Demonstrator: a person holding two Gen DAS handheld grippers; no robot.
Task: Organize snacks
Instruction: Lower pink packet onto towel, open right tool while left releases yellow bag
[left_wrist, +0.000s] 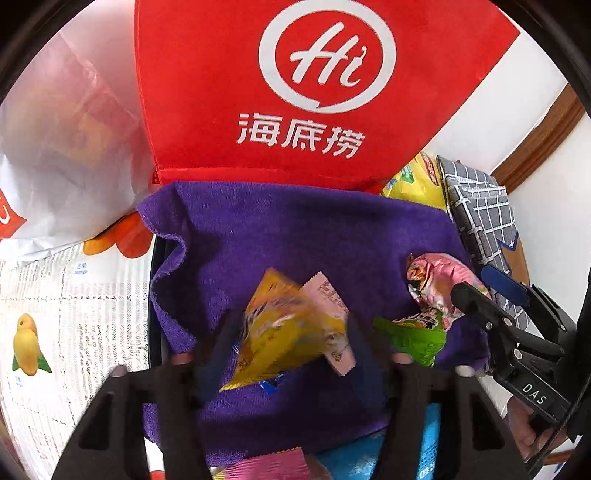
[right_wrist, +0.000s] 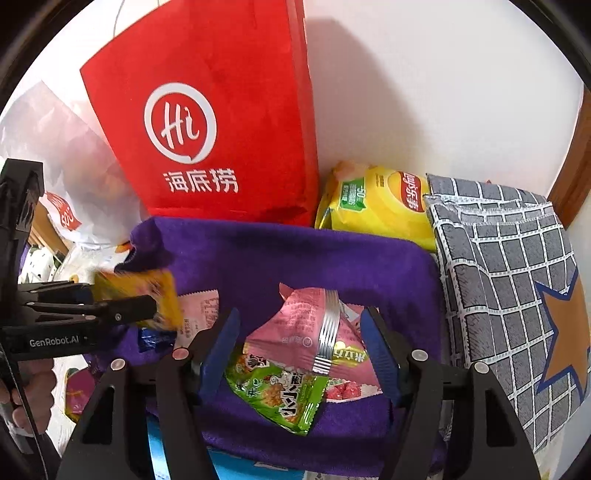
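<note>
A purple towel (left_wrist: 295, 229) lies spread out with snack packets on it. My left gripper (left_wrist: 290, 317) is open; a blurred yellow packet (left_wrist: 288, 332) sits loose between its fingers, above a pale pink packet (left_wrist: 330, 295). The right wrist view shows the left gripper (right_wrist: 147, 297) at the left with the yellow packet (right_wrist: 147, 291) at its tips. My right gripper (right_wrist: 300, 314) is open over a pink packet (right_wrist: 291, 325) and a green packet (right_wrist: 280, 391), which rest on the towel (right_wrist: 295, 258). From the left wrist, the right gripper (left_wrist: 472, 280) is beside that pink packet (left_wrist: 439, 280).
A red bag with a white logo (right_wrist: 221, 110) stands behind the towel. A yellow chips bag (right_wrist: 376, 206) and a grey checked fabric bag (right_wrist: 498, 258) are at the right, a white plastic bag (left_wrist: 55, 147) at the left. A fruit-print cloth (left_wrist: 74, 314) covers the surface.
</note>
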